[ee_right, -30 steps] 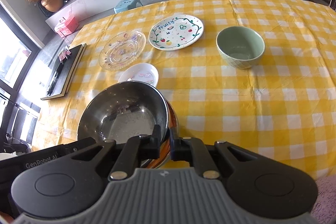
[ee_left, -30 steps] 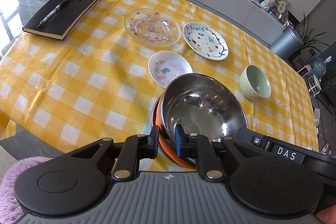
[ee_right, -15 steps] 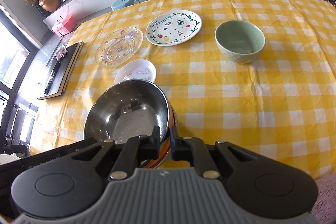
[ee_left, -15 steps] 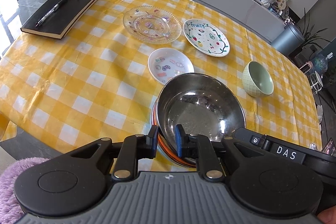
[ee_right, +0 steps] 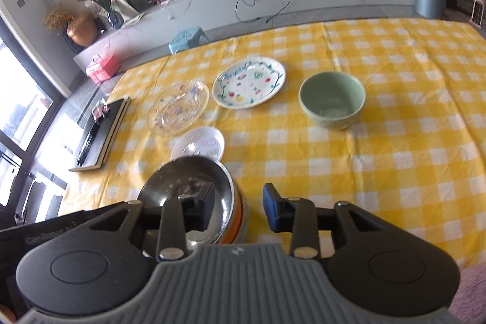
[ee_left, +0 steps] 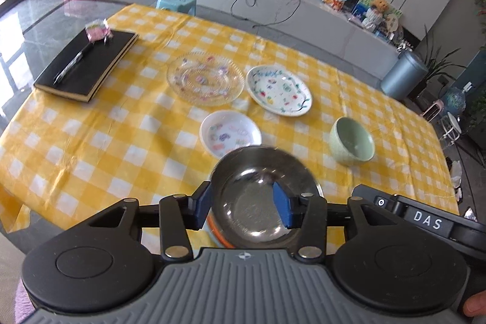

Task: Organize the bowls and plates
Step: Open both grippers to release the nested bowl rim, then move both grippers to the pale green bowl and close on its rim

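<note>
A steel bowl (ee_left: 261,190) (ee_right: 182,181) rests in a stack with an orange rim showing under it, near the table's front edge. My left gripper (ee_left: 243,207) straddles the bowl's left rim; its jaws are opening and the pads are off the metal. My right gripper (ee_right: 238,210) straddles the right rim, jaws likewise opening, nothing pressed. Farther back lie a small white dish (ee_left: 231,132) (ee_right: 199,143), a clear glass plate (ee_left: 205,79) (ee_right: 177,108), a painted white plate (ee_left: 279,90) (ee_right: 249,81) and a green bowl (ee_left: 350,141) (ee_right: 332,99).
A black notebook (ee_left: 88,66) (ee_right: 100,132) with a pen on it lies at the table's far left. The yellow checked tablecloth (ee_left: 91,141) hangs over the near edge. A blue stool (ee_left: 177,0) stands beyond the table's far side.
Both grippers, shut on the steel bowl's rim before, have let go and spread their jaws. Both have risen and drawn back a little, so the bowl looks smaller.
</note>
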A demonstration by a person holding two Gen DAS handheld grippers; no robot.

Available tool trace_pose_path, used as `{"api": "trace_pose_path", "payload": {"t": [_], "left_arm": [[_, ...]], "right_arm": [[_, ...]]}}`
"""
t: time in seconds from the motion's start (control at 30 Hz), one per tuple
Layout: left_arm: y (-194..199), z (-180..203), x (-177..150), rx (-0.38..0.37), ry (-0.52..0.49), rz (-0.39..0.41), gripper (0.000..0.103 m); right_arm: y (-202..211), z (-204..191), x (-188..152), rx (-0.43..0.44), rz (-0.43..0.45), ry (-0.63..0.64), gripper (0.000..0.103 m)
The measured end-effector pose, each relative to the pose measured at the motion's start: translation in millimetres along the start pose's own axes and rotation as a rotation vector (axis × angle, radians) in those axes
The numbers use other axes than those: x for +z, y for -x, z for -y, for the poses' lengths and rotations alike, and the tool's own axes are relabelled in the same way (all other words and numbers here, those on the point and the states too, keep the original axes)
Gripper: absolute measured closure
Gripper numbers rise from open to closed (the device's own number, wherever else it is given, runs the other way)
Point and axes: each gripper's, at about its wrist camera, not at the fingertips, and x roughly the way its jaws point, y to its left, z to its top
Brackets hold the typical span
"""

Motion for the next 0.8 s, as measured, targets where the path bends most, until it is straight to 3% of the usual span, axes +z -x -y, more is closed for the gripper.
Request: {"api": "trace_pose_path", "payload": {"t": [0.53,0.8], "left_arm": [[-36,78,27,-0.094,-0.082,0.000,0.037],[-70,110,47,-0.098,-0.101,-0.037,0.036]], "right_arm": [[11,89,37,-0.088,0.108,-0.179,0.059],[-3,105,81,-0.151,0.148,-0.203,0.057]]}}
